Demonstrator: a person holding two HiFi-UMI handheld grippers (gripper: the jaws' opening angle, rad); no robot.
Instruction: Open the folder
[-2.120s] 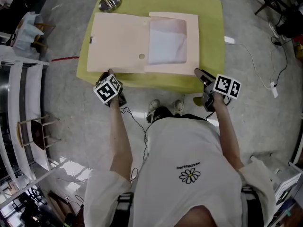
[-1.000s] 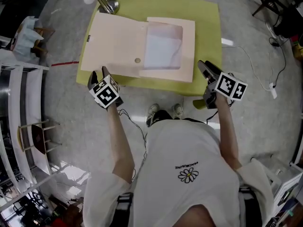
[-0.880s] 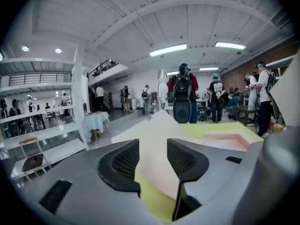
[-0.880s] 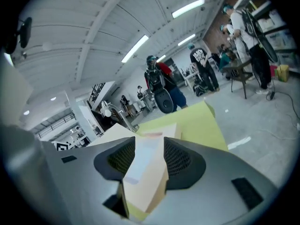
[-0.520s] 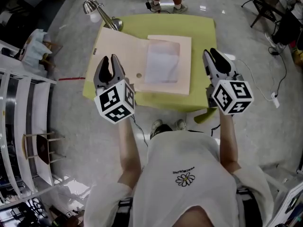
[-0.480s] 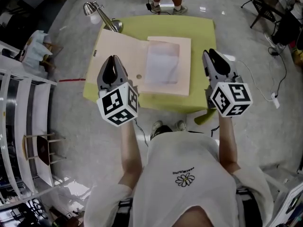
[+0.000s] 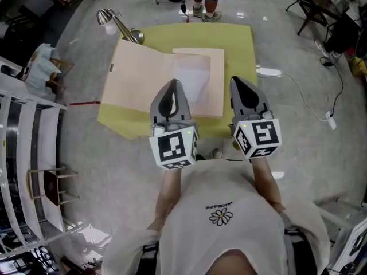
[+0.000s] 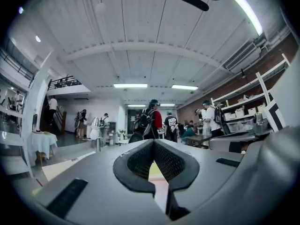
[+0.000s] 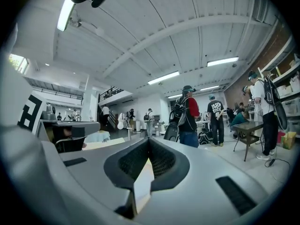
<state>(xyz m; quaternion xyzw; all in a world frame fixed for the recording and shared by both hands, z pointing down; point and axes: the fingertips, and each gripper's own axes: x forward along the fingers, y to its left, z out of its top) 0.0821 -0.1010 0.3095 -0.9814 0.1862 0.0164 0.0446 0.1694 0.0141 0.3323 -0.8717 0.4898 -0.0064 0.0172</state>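
The folder [image 7: 143, 76] lies spread open on the yellow-green table [image 7: 243, 44], with its cover flap flat to the left and a white sheet [image 7: 192, 79] exposed on its right half. A desk lamp [image 7: 117, 24] stands at the folder's far-left corner. Change since a second ago: both tools were low at the folder's near edge with jaws apart. They have since come up off the table and now sit level in front of the person, over the folder's near edge in the head view. The left gripper [image 7: 172, 85] has swung in from the folder's near-left corner toward its middle. The right gripper [image 7: 239, 82] has risen just off the folder's right side. The jaws on both have just been closing and now stand together, pads meeting, with nothing between them. Each gripper view shows only the room beyond the tips. Neither tool touches the folder. Reading: the opening looks done, and the lift-away suggests a wrap-up with nothing left to grasp.
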